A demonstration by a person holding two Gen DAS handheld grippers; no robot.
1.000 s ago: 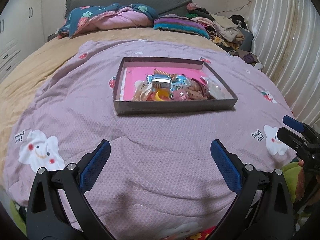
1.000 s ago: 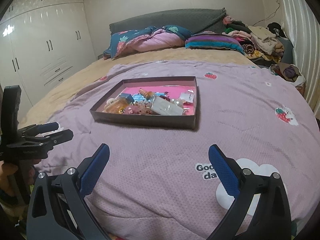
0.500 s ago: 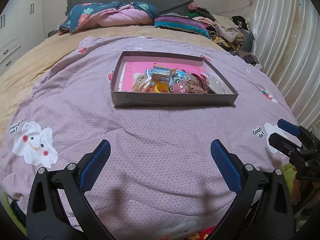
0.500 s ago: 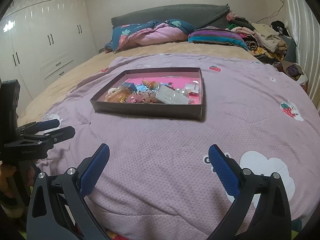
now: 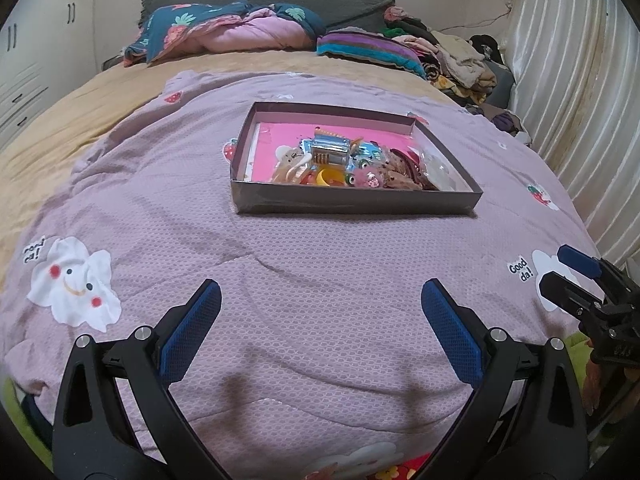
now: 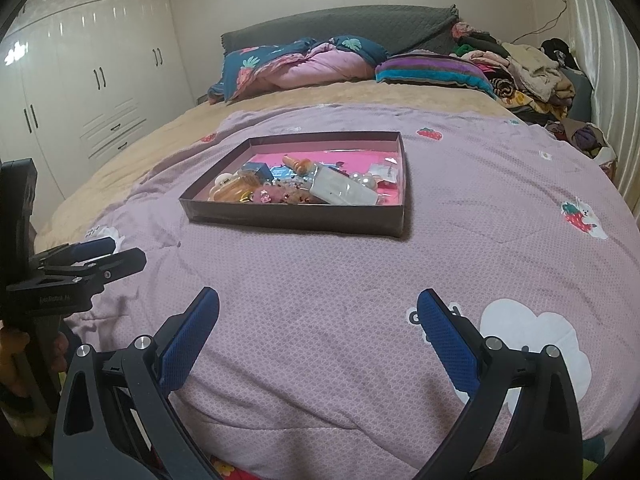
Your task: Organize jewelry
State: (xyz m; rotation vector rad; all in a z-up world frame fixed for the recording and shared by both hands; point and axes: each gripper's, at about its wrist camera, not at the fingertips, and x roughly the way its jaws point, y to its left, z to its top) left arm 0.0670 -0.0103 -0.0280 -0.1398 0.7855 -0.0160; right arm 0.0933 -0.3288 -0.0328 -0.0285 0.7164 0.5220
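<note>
The left gripper [image 5: 320, 312] is hovering above the lilac quilt [image 5: 320, 264] with its blue-padded fingers [image 5: 192, 328] standing wide apart, holding nothing and touching nothing. The right gripper [image 6: 318, 312] is doing the same on the other side, its fingers [image 6: 448, 344] equally spread and empty over the quilt near a white cloud print [image 6: 532, 332]. Each gripper is also showing in the other's view: the right one is poking in at the right edge of the left wrist view, the left one at the left edge of the right wrist view, and both are appearing side-on with the fingers nearly overlapping.

The jewelry [image 5: 352, 160] is lying jumbled in a shallow dark cardboard box lid [image 5: 356, 200] with a pink floor, sitting on the quilt mid-bed, well ahead of both grippers. In the heap a yellow ring-shaped piece [image 5: 330, 177], a silvery clear case [image 5: 330, 150], some pearly beads [image 6: 366, 180] and a long clear packet [image 6: 344, 192] are standing out; the rest is tangled and too small to name. The near wall of the lid is hiding the lowest pieces.

A person's hand [image 6: 16, 344] is gripping the left tool's handle, mostly cut off by the frame edge. Past the lid, pillows and a folded comforter [image 5: 232, 28] are lying against a grey headboard [image 6: 340, 28], and a pile of clothes [image 6: 524, 68] is blurring into the right corner. White wardrobes [image 6: 88, 84] are lining the left wall.
</note>
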